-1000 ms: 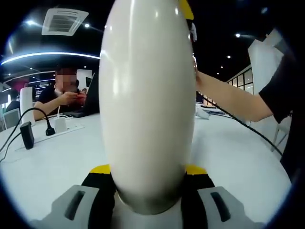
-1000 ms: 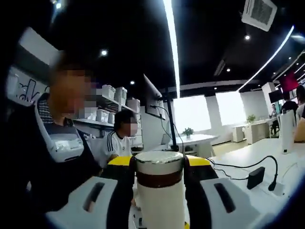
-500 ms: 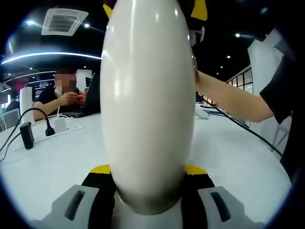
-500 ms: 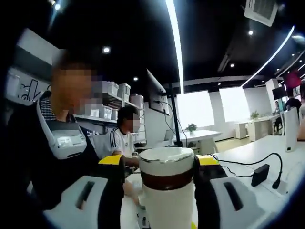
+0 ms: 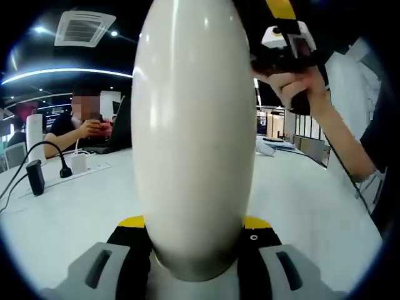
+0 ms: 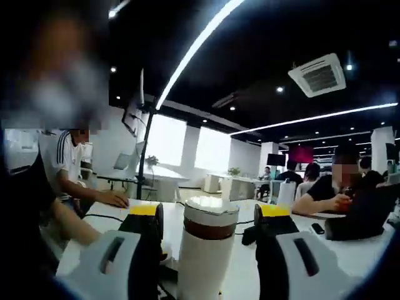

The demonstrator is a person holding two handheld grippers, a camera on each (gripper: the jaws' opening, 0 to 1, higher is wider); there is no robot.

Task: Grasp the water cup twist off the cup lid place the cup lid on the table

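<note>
While the left gripper (image 5: 194,232) is clamping the lower body of the water cup (image 5: 194,125), its jaws are pressing against both sides of the cup, just above the white table (image 5: 62,212). In the left gripper view the cup is presenting as a smooth, glossy, off-white rounded body with no markings, and whether its base is touching the table cannot be told.

To the upper right of that view, a hand (image 5: 297,84) is carrying the right gripper (image 6: 206,219) beside the cup's upper end.

In the right gripper view, the right gripper's jaws are standing wide, one on either side of the cup lid (image 6: 209,215), with a clear gap showing on both sides, so they are bracketing the lid without touching it. The lid is sitting on the cup, which is leaning slightly in this view; it is showing a pale top over a dark brown band, and no gap is showing below the band.

Judgement: the twist-off step is in hand and is not yet complete. The next move is calling for the right jaws to close squarely on the brown band, then to turn about the cup's axis while the left gripper is holding the body steady. A glossy body may be inclined to slip under torque.
</note>
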